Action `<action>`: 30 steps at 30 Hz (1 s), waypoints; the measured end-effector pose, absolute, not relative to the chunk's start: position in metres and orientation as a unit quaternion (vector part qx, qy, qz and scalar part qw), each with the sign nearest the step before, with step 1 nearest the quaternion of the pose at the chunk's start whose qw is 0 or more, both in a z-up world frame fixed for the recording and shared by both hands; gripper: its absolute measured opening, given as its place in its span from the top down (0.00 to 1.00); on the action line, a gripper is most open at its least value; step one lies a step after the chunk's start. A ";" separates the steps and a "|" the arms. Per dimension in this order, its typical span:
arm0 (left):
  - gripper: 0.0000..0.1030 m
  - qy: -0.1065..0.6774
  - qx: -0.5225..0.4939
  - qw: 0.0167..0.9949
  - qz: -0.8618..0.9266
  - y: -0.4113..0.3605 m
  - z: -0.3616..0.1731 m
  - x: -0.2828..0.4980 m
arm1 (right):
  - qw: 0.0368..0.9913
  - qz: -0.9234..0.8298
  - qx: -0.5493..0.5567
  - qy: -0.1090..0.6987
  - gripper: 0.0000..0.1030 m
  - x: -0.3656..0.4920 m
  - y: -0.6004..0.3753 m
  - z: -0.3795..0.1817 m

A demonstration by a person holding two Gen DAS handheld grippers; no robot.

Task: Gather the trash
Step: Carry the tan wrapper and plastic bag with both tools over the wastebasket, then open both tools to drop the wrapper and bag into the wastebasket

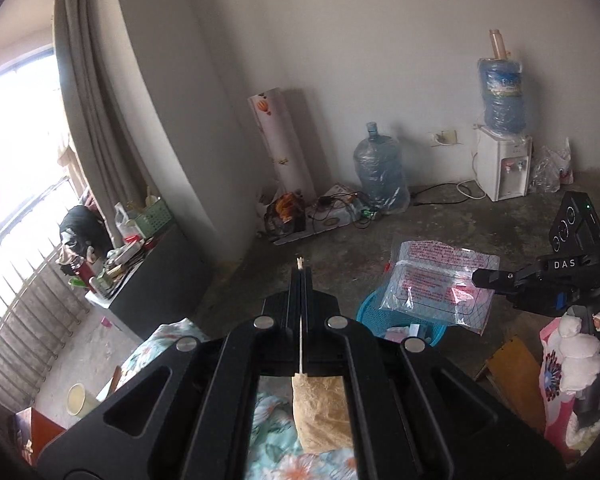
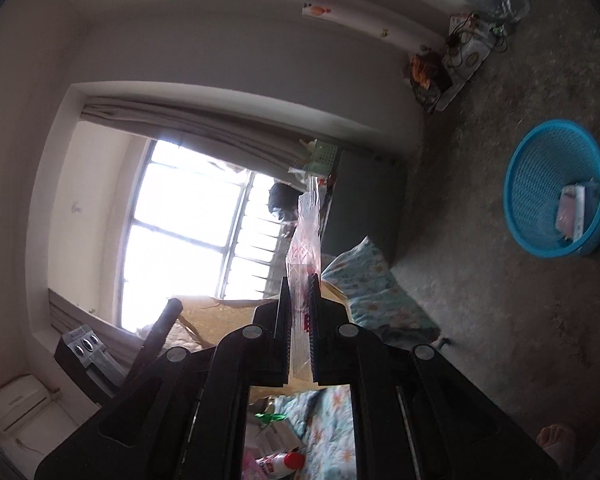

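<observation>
My left gripper [image 1: 300, 270] is shut on a thin white stick [image 1: 300, 320]; a tan piece [image 1: 320, 412] hangs at the stick's near end. In the left wrist view my right gripper [image 1: 476, 278] comes in from the right, shut on a clear plastic bag with red print [image 1: 432, 284]. The bag hangs over a blue mesh basket [image 1: 370, 312] on the floor. In the right wrist view, which is rolled sideways, the same bag [image 2: 304, 240] is pinched between my right gripper's [image 2: 300, 280] fingers. The blue basket [image 2: 556, 188] sits off to the right and holds a few packets. The left gripper [image 2: 174, 303] shows at lower left.
Two blue water jugs [image 1: 380, 172], a white dispenser [image 1: 504, 168] and tangled cables line the far wall. A floral blanket [image 1: 276, 420] lies below me, a dark cabinet [image 1: 160, 272] stands by the window, and cardboard [image 1: 512, 372] lies on the concrete floor. A bare foot [image 2: 556, 440] is nearby.
</observation>
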State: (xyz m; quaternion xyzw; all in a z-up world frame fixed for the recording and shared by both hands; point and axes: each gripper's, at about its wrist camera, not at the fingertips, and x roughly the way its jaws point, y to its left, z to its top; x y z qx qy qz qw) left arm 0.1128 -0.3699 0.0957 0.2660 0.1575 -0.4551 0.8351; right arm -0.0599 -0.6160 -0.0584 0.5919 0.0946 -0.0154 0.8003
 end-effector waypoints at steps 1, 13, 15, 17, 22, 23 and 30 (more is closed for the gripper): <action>1.00 0.163 0.268 0.828 -0.465 -0.388 0.092 0.115 | 0.802 -0.030 0.589 0.095 0.92 -0.064 -0.625 -0.061; 1.00 0.297 0.299 0.742 -0.522 -0.566 -0.039 0.159 | 0.766 -0.188 0.586 0.185 0.92 -0.054 -0.705 -0.158; 1.00 0.318 0.299 0.734 -0.521 -0.589 -0.067 0.169 | 0.760 -0.203 0.583 0.204 0.92 -0.044 -0.712 -0.177; 1.00 0.343 0.292 0.725 -0.521 -0.610 -0.090 0.179 | 0.752 -0.215 0.582 0.224 0.92 -0.032 -0.722 -0.197; 1.00 0.378 0.277 0.721 -0.511 -0.646 -0.131 0.194 | 0.740 -0.236 0.578 0.250 0.92 -0.006 -0.746 -0.233; 1.00 0.382 0.271 0.722 -0.509 -0.652 -0.138 0.197 | 0.737 -0.241 0.578 0.254 0.92 -0.002 -0.752 -0.240; 0.93 0.392 0.248 0.735 -0.495 -0.685 -0.171 0.216 | 0.722 -0.251 0.582 0.278 0.89 0.021 -0.781 -0.281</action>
